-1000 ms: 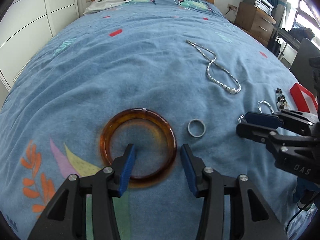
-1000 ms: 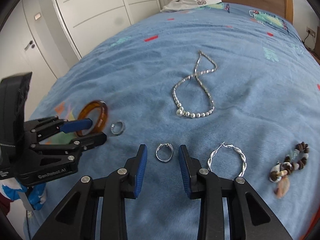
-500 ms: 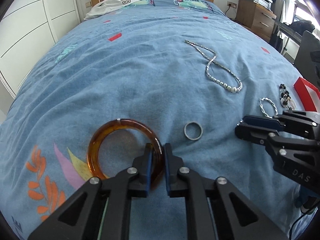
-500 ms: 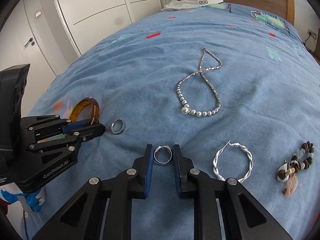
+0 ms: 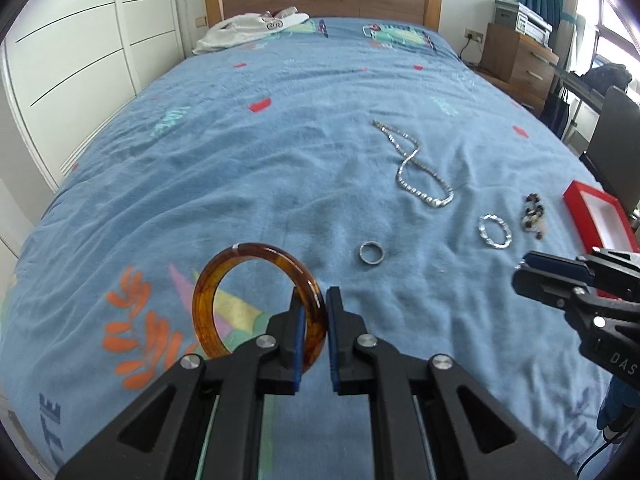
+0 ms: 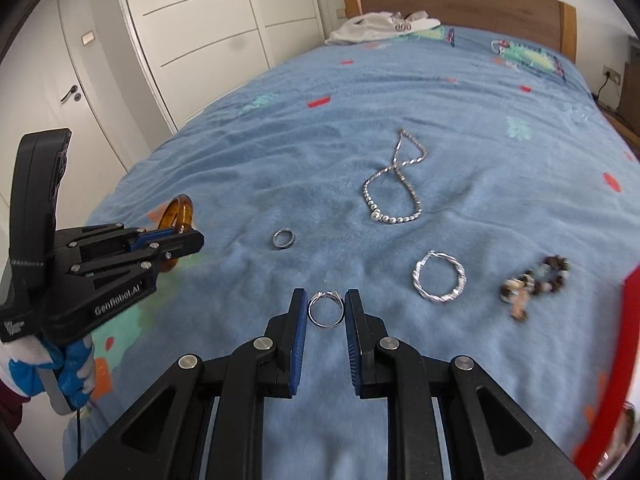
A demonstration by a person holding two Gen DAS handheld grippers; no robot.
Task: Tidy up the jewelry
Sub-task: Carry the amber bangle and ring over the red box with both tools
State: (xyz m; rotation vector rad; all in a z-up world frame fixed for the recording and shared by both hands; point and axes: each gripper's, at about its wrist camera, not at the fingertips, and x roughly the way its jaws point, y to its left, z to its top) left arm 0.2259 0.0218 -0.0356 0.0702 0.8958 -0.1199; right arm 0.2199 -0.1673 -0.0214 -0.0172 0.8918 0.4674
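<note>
The left gripper [image 5: 311,322] is clamped on the rim of an amber bangle [image 5: 256,300], which stands tilted up off the blue bedspread [image 5: 280,152] with its far edge raised. The right gripper [image 6: 326,312] pinches a small silver ring [image 6: 326,309] between its blue pads [image 6: 299,344], 1 on each side. Both sets of jaws closed onto these pieces within the last second and now hold steady.

On the bedspread lie 4 other pieces: a plain silver band [image 6: 284,238] between the 2 grippers, a pearl-and-chain necklace [image 6: 394,190] farther up the bed, a twisted silver hoop [image 6: 439,282], and just beside it a brown beaded bracelet [image 6: 534,284]. A red box [image 5: 600,220] sits open at the bed's right edge.
</note>
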